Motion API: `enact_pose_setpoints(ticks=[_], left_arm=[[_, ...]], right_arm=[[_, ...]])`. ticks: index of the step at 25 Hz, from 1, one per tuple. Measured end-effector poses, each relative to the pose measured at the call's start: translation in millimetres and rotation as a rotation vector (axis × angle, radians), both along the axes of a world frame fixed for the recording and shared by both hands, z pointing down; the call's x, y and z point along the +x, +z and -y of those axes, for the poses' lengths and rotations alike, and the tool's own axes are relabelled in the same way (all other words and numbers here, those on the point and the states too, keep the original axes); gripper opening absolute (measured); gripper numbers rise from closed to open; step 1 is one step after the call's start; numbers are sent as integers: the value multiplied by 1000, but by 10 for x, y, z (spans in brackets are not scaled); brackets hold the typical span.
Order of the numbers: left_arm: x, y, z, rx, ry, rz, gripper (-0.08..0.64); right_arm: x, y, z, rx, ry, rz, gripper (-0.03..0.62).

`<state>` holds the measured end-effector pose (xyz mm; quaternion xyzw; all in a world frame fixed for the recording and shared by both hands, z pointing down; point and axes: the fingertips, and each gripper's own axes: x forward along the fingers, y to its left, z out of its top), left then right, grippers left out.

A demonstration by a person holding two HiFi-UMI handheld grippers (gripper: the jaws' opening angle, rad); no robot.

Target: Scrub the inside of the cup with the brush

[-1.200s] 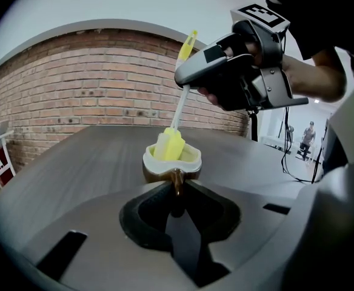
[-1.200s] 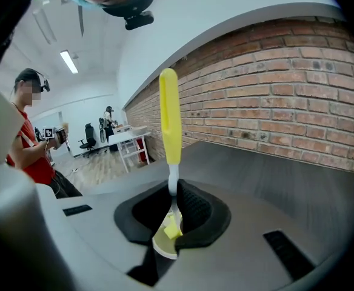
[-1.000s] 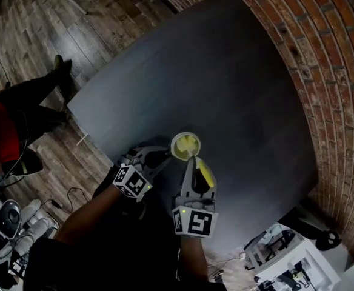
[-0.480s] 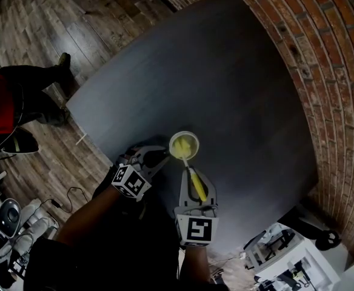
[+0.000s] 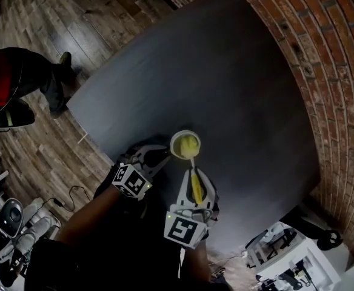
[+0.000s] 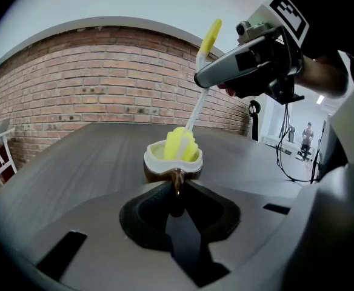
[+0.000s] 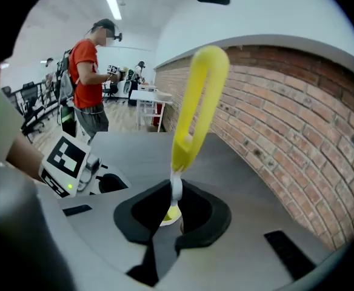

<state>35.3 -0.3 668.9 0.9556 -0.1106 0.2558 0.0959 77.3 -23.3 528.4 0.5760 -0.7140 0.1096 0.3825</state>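
A small cup (image 5: 185, 144) with a pale rim stands near the front edge of the dark table (image 5: 225, 71). My left gripper (image 5: 163, 155) is shut on the cup's near side, where a brown handle (image 6: 176, 177) sits pinched between its jaws. A yellow brush (image 5: 196, 185) runs from my right gripper (image 5: 194, 176) down into the cup. Its yellow head (image 6: 180, 144) fills the cup's (image 6: 172, 163) mouth. In the right gripper view the looped yellow grip (image 7: 195, 108) rises above the jaws, which are shut on the white stem (image 7: 176, 190), with the cup (image 7: 166, 218) below.
A brick wall (image 5: 322, 71) curves along the table's far and right sides. A person in a red shirt (image 7: 87, 80) stands on the wooden floor (image 5: 37, 138) to the left. Cables and equipment (image 5: 10, 220) lie on the floor at the lower left.
The brush has swung from a slant to the right to pointing nearly straight into the cup, and my right gripper drew back and left. The person on the floor moved away.
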Motion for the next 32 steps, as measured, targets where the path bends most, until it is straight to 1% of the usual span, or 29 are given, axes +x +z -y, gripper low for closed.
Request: enact_pose_setpoints(ticks=[1, 2, 4, 6, 9, 10, 14, 18, 20, 22, 24, 26, 29, 31, 32], left_arm=[[4, 0, 3, 0, 1, -1, 81], [6, 2, 5, -1, 3, -2, 81], [5, 7, 5, -2, 5, -2, 81], [5, 7, -1, -3, 4, -4, 81], [14, 8, -6, -5, 3, -9, 81], [15, 7, -8, -4, 3, -10, 81], [22, -6, -20, -7, 3, -14, 81], [15, -3, -8, -7, 1, -13, 81], [11, 8, -10, -7, -1, -13, 81], [8, 13, -13, -6, -2, -12, 80], [11, 10, -16, -6, -1, -11, 81], [10, 8, -16, -7, -1, -11, 81], [4, 6, -19, -6, -4, -10, 81], [12, 7, -22, -5, -5, -10, 81], [18, 7, -23, -5, -5, -10, 81]], right_arm=[[-9, -9, 23, 30, -11, -15, 52], [-21, -16, 48, 59, -12, -9, 52], [-52, -21, 97, 107, -2, 42, 52], [-71, -34, 141, 146, 24, 116, 51], [-49, -50, 197, 203, 158, 289, 48], [-47, -50, 210, 210, 177, 323, 48], [-91, -58, 214, 193, 151, 384, 48], [-139, -66, 164, 108, 98, 424, 48], [-151, -69, 122, 69, 48, 404, 48], [-167, -65, 72, 29, -28, 350, 48], [-150, -52, 14, -23, -72, 298, 48], [-84, -44, -16, -60, -59, 256, 48], [16, -17, -34, -79, -38, 152, 48], [37, 0, -35, -60, -43, 88, 48], [37, -1, -26, -37, -43, 71, 49]])
